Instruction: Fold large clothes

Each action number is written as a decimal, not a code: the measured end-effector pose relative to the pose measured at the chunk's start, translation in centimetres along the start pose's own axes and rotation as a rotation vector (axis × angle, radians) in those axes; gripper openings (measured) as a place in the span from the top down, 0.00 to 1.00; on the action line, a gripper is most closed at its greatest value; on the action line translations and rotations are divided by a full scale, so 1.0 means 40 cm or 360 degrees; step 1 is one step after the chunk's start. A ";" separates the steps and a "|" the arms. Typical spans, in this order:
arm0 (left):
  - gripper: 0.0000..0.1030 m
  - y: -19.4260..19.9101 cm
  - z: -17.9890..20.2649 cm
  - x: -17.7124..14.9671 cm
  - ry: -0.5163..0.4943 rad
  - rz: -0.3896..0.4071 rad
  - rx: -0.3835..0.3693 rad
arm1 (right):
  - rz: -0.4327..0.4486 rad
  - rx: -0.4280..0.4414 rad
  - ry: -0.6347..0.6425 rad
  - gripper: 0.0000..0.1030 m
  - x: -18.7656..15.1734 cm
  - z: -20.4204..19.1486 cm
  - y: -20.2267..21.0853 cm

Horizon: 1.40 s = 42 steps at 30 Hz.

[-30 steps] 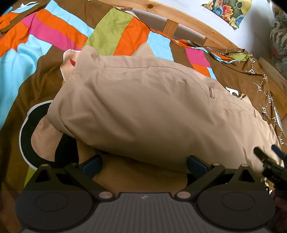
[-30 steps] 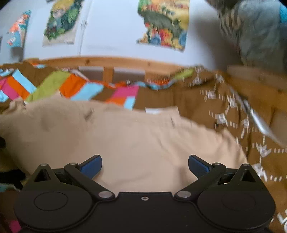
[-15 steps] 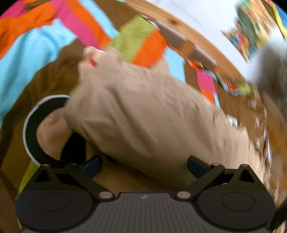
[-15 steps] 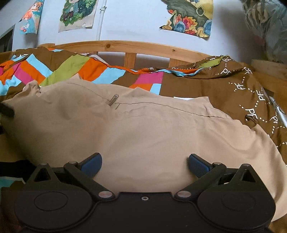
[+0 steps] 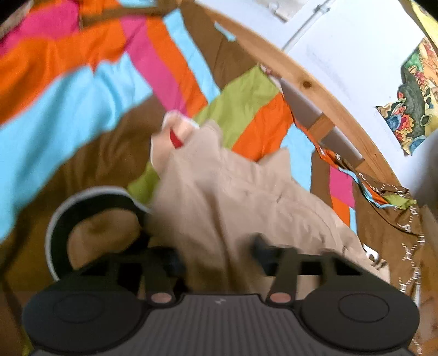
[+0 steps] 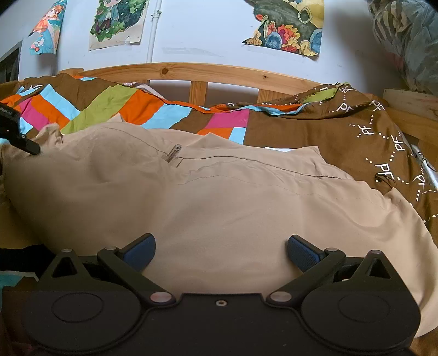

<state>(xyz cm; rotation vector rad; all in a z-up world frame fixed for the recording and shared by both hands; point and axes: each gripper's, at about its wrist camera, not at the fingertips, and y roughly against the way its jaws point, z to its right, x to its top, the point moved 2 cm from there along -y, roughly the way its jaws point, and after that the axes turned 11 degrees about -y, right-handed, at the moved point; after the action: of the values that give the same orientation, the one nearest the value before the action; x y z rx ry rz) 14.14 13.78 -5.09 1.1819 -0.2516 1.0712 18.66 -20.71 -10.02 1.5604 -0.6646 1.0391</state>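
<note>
We see a beige garment (image 6: 219, 197) lying bunched across a patchwork quilt (image 6: 131, 106) on a bed, its near edge just ahead of both grippers. In the right wrist view, the right gripper (image 6: 220, 250) sits low at the garment's near hem with its blue fingertips (image 6: 139, 247) spread wide, nothing between them; cloth lies just beyond them. A short zipper (image 6: 172, 154) shows on the garment's far left part, along a seam. The wooden bed frame (image 6: 191, 72) runs behind the quilt, and posters (image 6: 117, 23) hang on the white wall.

In the left wrist view, which is blurred, the left gripper (image 5: 216, 256) has its fingers partly drawn in, with a fold of the garment (image 5: 232, 197) lying between them; we cannot tell whether they clamp it. A red mark (image 5: 175, 139) shows at the garment's far end. To the left, a black round patch (image 5: 90, 219) with a pale rim lies on the quilt.
</note>
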 end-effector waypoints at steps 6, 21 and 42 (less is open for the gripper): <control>0.89 0.061 0.072 0.045 -0.0167 0.0136 -0.0100 | 0.0016 0.0038 -0.0063 0.01 0.005 0.012 0.009; 0.94 0.151 0.643 0.064 -0.1351 0.0149 -0.0625 | 0.0207 0.0272 -0.1004 0.41 0.175 0.285 0.189; 0.94 0.007 0.752 -0.262 -0.1787 -0.0247 -0.0992 | 0.0029 0.0314 -0.1624 0.71 0.110 0.517 0.113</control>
<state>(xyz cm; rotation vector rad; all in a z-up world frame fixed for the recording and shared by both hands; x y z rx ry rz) 19.06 -17.17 0.64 1.0773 -1.2392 0.0521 22.45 -41.24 -4.48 2.2457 -1.2749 0.2444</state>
